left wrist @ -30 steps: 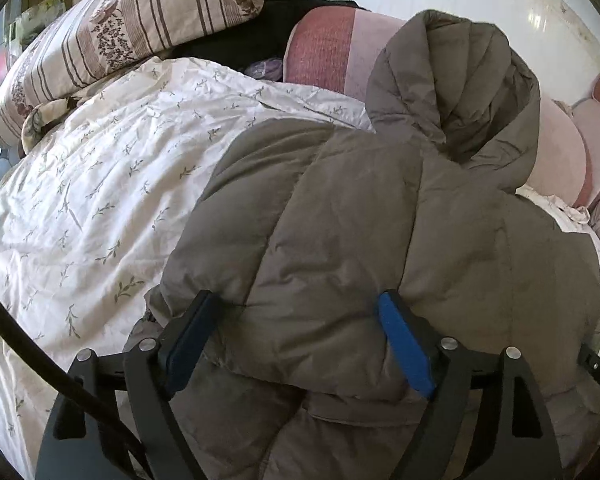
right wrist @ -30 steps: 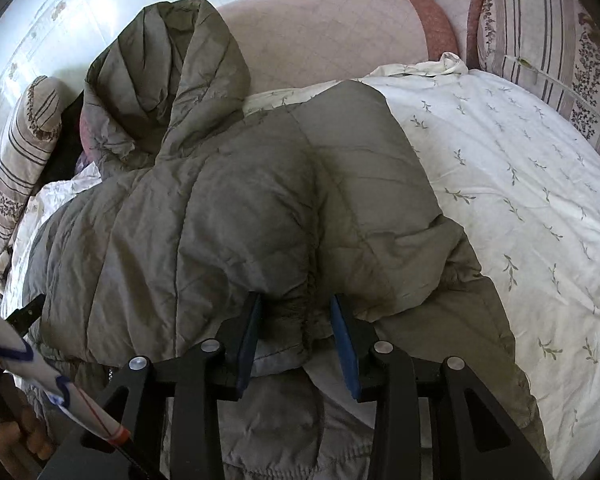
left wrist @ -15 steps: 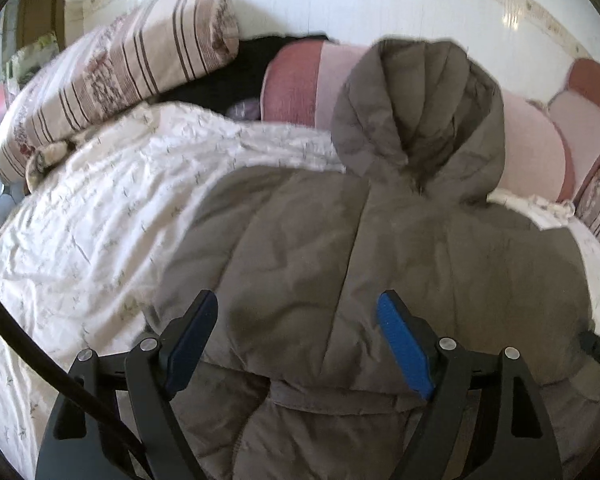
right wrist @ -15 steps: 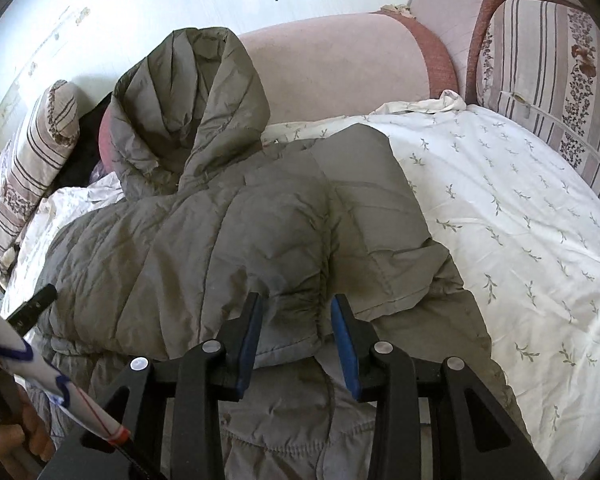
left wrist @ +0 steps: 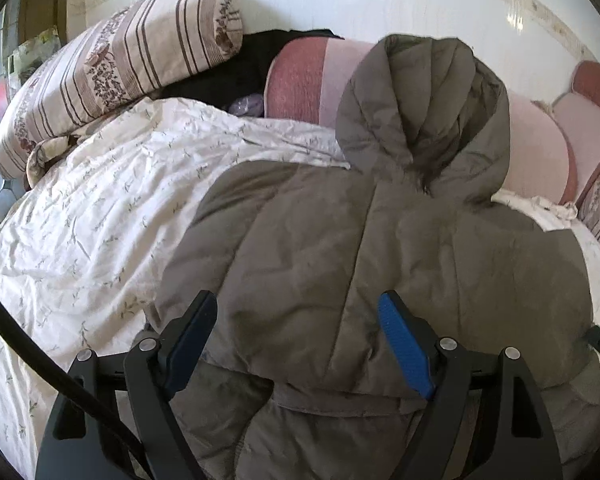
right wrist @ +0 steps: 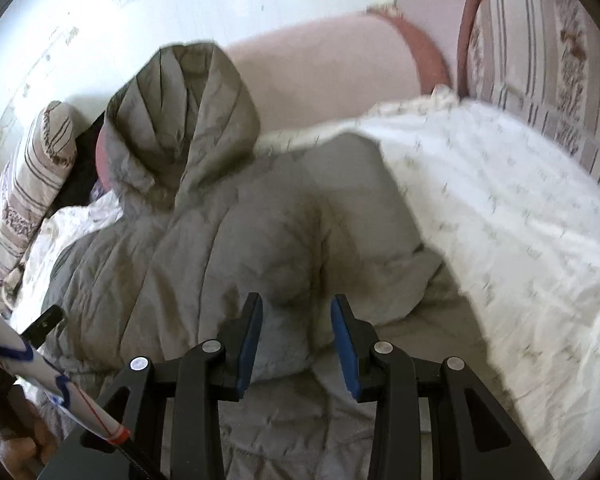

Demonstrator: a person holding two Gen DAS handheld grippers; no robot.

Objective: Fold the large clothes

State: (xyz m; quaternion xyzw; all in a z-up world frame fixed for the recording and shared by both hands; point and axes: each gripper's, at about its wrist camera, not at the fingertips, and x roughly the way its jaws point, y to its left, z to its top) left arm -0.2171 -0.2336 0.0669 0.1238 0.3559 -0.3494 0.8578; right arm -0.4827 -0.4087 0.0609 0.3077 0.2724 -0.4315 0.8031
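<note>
A grey-brown quilted hooded jacket (left wrist: pixel 360 248) lies on the bed, its upper part folded down over the lower part, its hood (left wrist: pixel 424 116) propped against the pink headboard cushion. My left gripper (left wrist: pixel 300 328) hangs open and empty just above the folded edge. In the right wrist view the jacket (right wrist: pixel 228 248) fills the middle. My right gripper (right wrist: pixel 296 320) is open with a narrower gap, above the jacket's right side, holding nothing.
A white floral sheet (left wrist: pixel 100 216) covers the bed. A striped pillow (left wrist: pixel 120 64) lies at the back left, pink cushions (left wrist: pixel 312 76) along the wall, a striped cushion (right wrist: pixel 548 68) at the right. The other handle (right wrist: pixel 40 324) shows at the lower left.
Both grippers have pulled back and risen from the jacket. The right gripper, shut on a fold of fabric before, has let it go and opened. The left stays wide open.
</note>
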